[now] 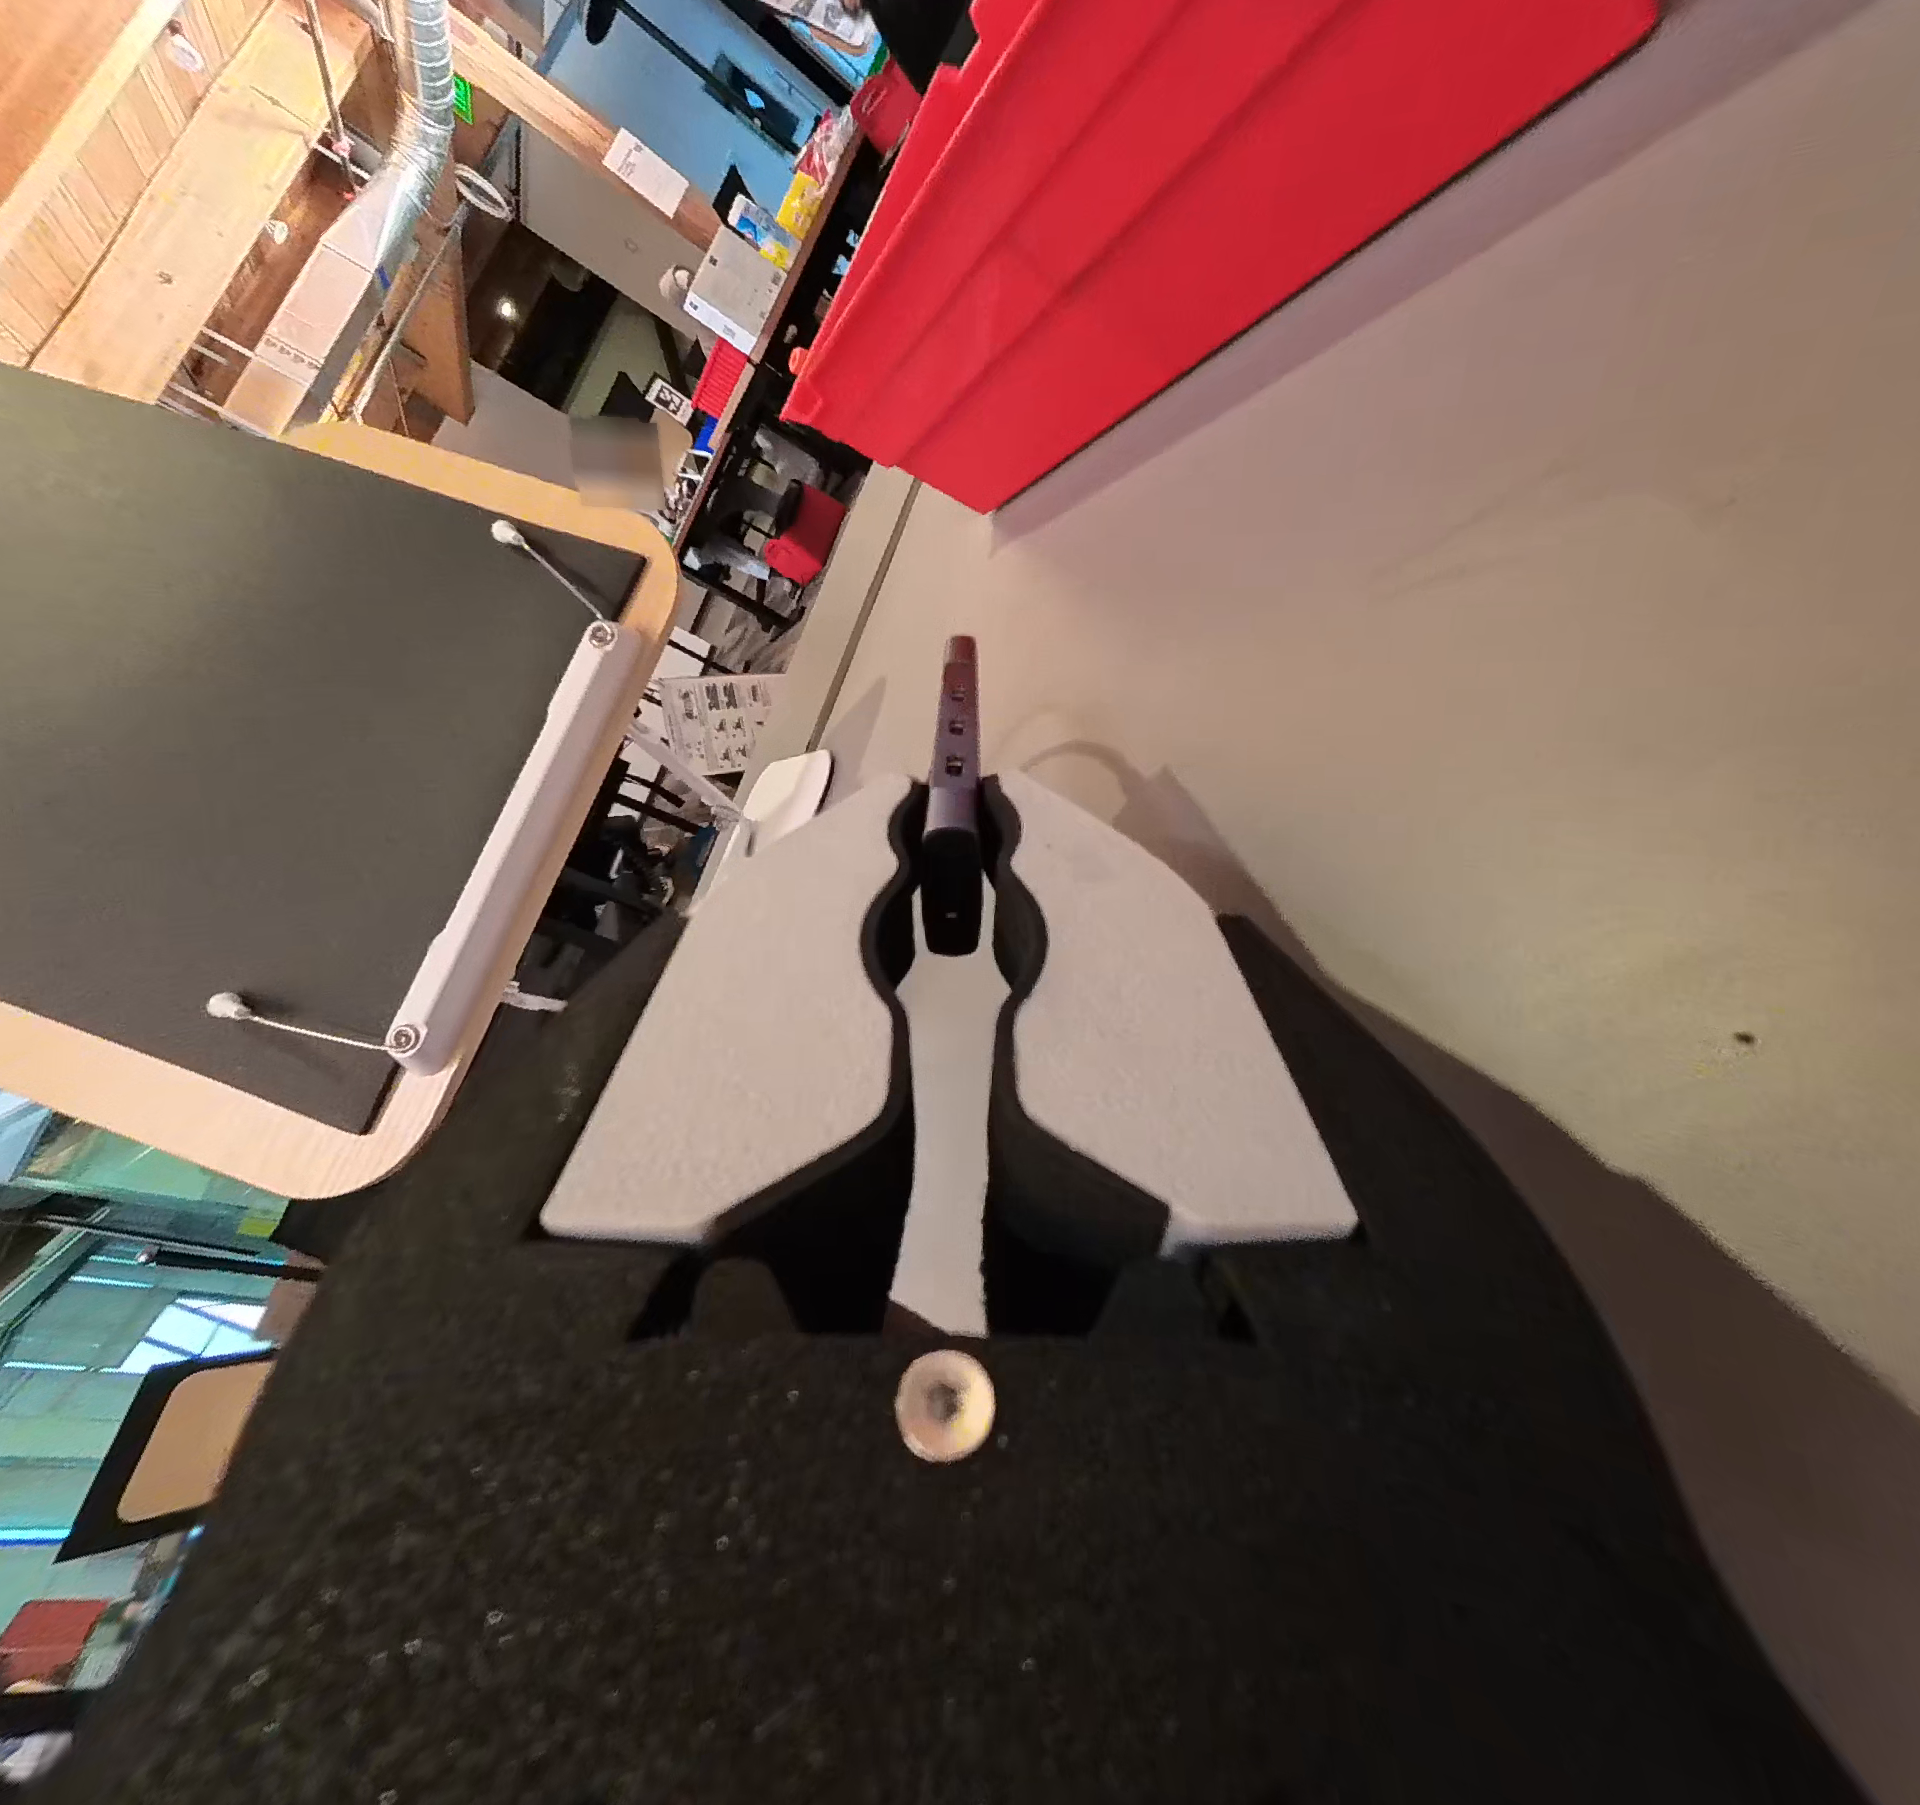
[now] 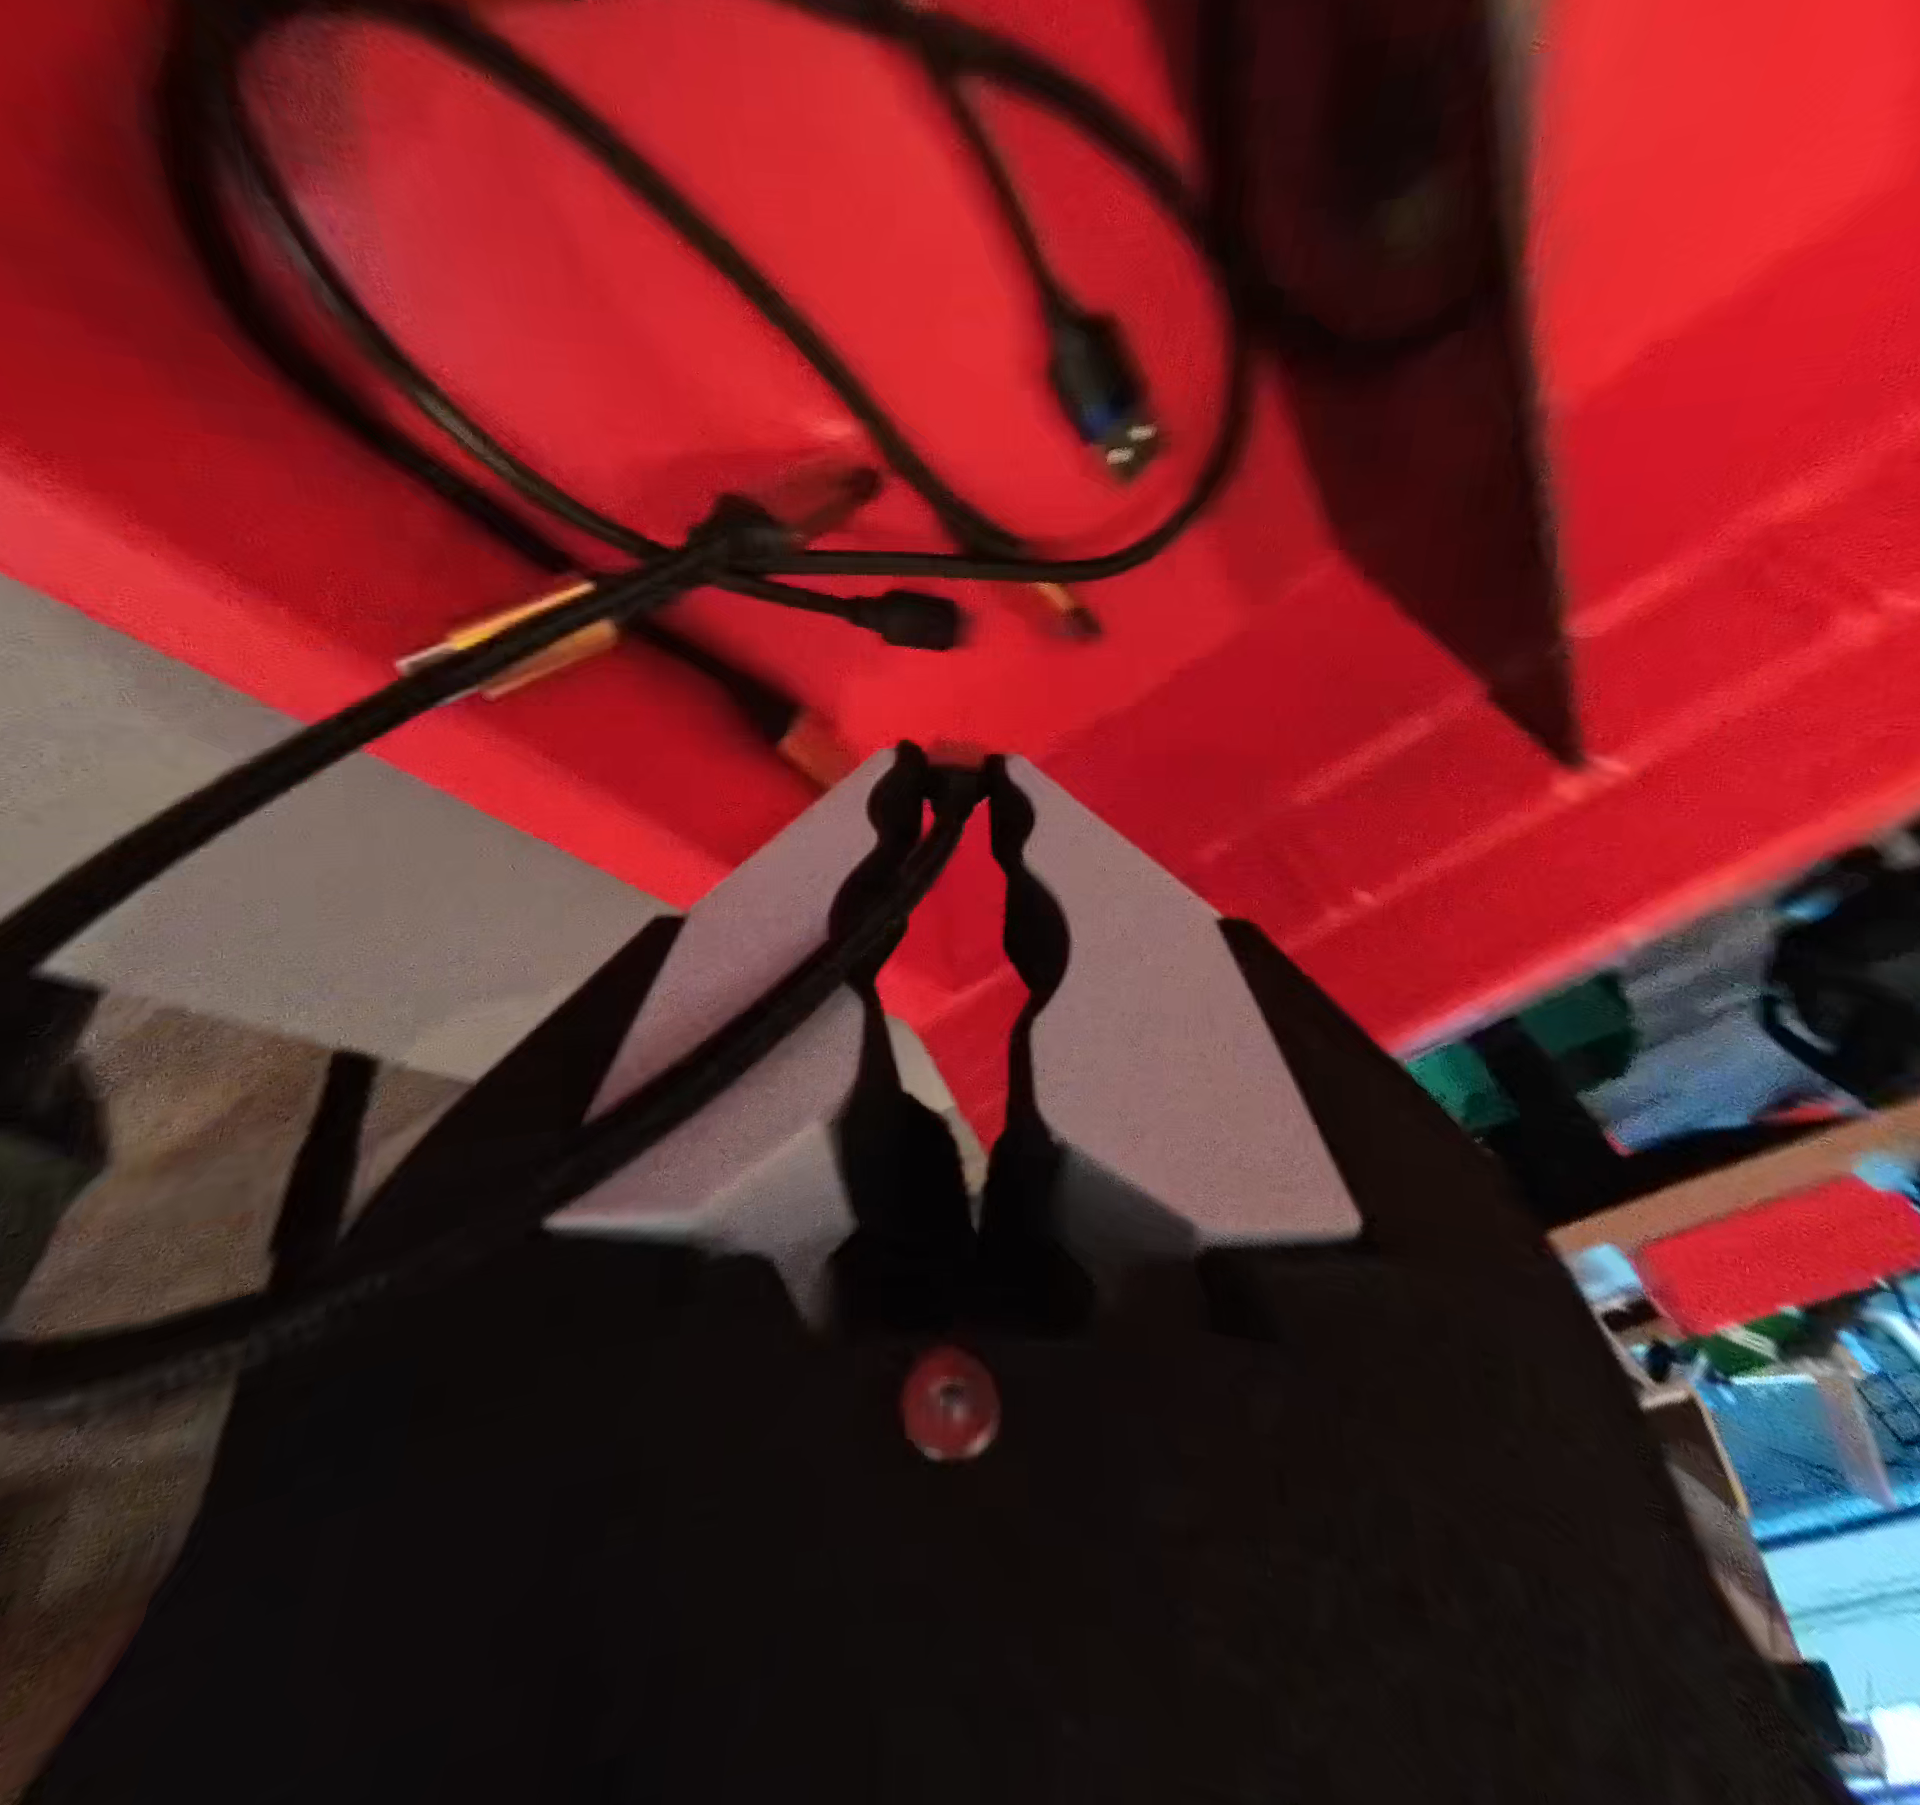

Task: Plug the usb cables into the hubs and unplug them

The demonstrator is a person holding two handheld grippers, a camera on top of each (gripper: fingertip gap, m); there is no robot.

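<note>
In the left wrist view my left gripper is shut on a slim dark USB hub. The hub sticks out past the fingertips, edge-on, with small ports along its side, held above the pale table. In the right wrist view my right gripper is shut on a black braided USB cable near its orange-sleeved plug end. The cable runs back between the fingers and off to the lower left. The gripper hangs over a red bin holding several loose black USB cables with orange and black plugs.
Red bins stand on the table ahead and right of the left gripper. A white cord lies behind the hub. A dark panel with a wooden rim is at the left. A dark divider rises in the bin. The tips of one gripper are about 30 cm away from the tips of the other.
</note>
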